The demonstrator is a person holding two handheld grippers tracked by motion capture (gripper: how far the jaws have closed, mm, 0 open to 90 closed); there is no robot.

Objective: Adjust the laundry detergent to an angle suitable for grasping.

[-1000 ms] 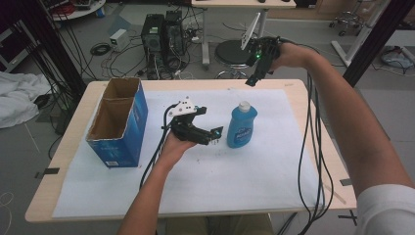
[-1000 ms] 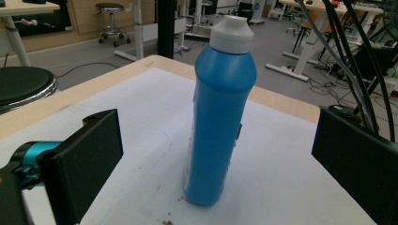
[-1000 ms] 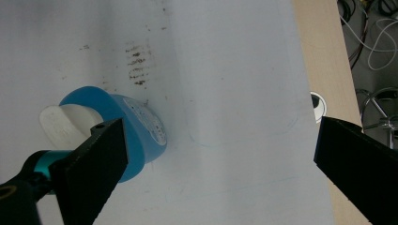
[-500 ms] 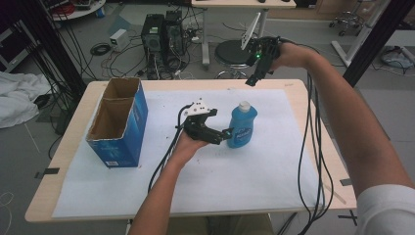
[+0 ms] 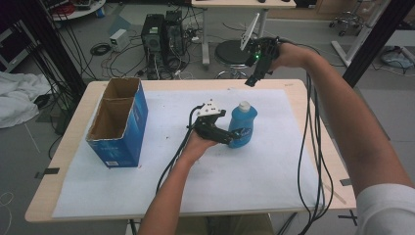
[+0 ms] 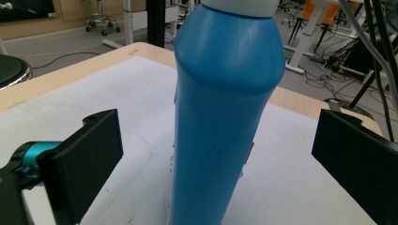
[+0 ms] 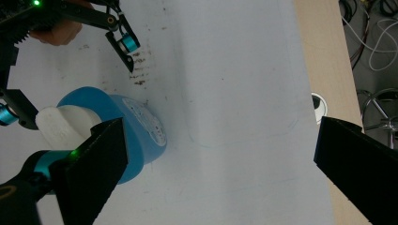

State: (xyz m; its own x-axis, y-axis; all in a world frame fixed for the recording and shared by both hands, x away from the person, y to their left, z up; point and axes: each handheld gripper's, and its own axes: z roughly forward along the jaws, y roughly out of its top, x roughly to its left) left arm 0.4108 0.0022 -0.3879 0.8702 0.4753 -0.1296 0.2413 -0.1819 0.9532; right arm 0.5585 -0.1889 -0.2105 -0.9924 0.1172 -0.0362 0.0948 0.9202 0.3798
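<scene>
Two black jaws of the left gripper [image 6: 220,159] are standing wide apart around the blue bottle [image 6: 225,117] – smooth plastic, rounded shoulders, white cap – upright on the white paper-covered table [image 5: 274,161], not clamped. Since a second ago it is pushing closer. The right gripper [image 5: 259,61] is hovering open above the far edge.

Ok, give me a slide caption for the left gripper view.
Left gripper open, jaws either side of the upright blue bottle on the white mat.
</scene>
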